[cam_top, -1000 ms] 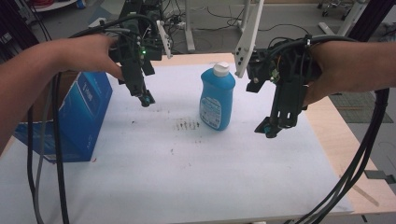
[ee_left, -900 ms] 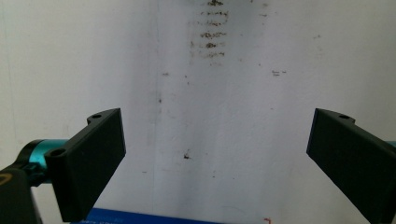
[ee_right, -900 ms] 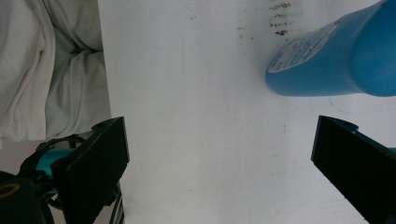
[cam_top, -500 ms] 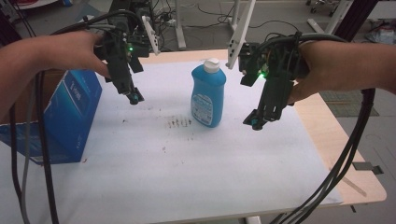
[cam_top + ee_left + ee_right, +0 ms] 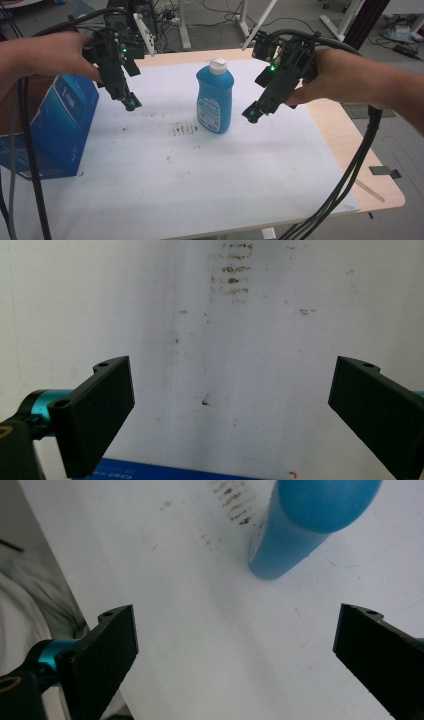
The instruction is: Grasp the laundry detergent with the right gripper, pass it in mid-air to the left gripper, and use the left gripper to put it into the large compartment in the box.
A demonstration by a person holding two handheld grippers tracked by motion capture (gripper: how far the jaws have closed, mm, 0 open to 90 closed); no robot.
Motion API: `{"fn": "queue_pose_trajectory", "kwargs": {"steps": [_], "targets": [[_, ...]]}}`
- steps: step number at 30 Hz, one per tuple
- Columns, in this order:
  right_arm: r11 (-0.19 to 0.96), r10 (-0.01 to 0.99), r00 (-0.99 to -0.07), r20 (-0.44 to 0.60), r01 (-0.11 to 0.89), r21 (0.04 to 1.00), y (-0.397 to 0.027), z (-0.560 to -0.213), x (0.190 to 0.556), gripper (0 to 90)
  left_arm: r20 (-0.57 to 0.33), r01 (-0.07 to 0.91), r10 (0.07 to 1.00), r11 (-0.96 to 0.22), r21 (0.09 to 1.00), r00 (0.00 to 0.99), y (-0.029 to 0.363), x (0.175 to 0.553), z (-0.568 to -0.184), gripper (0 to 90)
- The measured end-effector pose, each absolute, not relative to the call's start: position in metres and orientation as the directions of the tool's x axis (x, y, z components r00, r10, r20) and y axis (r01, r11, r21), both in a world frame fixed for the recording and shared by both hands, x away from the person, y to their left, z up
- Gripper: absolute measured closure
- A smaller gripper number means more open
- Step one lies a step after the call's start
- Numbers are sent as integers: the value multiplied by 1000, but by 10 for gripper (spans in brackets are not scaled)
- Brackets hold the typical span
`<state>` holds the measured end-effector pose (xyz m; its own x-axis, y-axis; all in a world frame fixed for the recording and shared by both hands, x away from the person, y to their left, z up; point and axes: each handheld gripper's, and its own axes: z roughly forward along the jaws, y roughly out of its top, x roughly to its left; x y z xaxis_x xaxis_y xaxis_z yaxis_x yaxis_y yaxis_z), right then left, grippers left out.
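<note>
Your bottle (image 5: 215,96) stands mid-table (image 5: 240,190), far side; the box (image 5: 60,125) sits at the left edge.

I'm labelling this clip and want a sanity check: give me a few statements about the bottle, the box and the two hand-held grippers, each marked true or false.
1. The blue bottle stands upright with its white cap on. True.
2. The left hand-held gripper is shut on the bottle. False: its jaws are open above the table.
3. The blue box sits at the table's left edge. True.
4. The right hand-held gripper grips the cap. False: it is open, beside the bottle, apart from it.
5. The bottle lies on its side. False: it stands.
</note>
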<state>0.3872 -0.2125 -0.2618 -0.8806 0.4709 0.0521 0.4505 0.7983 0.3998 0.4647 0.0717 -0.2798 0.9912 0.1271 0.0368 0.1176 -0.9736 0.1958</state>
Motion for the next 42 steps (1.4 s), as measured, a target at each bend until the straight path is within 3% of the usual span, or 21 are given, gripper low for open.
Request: {"fn": "queue_pose_trajectory", "kwargs": {"steps": [5,15,27,42], "targets": [[723,570,-816,93,553,415,-213,-266,393,33,34,119,128,-974,194,991,72,465,-281,45],[654,650,-754,93,618,436,-213,-279,402,33,21,108,114,-977,185,993,70,464,-285,45],[552,674,-732,97,586,593,-216,-306,401,33,19,118,123,-975,190,992,76,466,-286,45],[493,673,-737,55,503,710,-211,-340,395,33,12,123,128,-973,194,992,78,469,-290,45]]}}
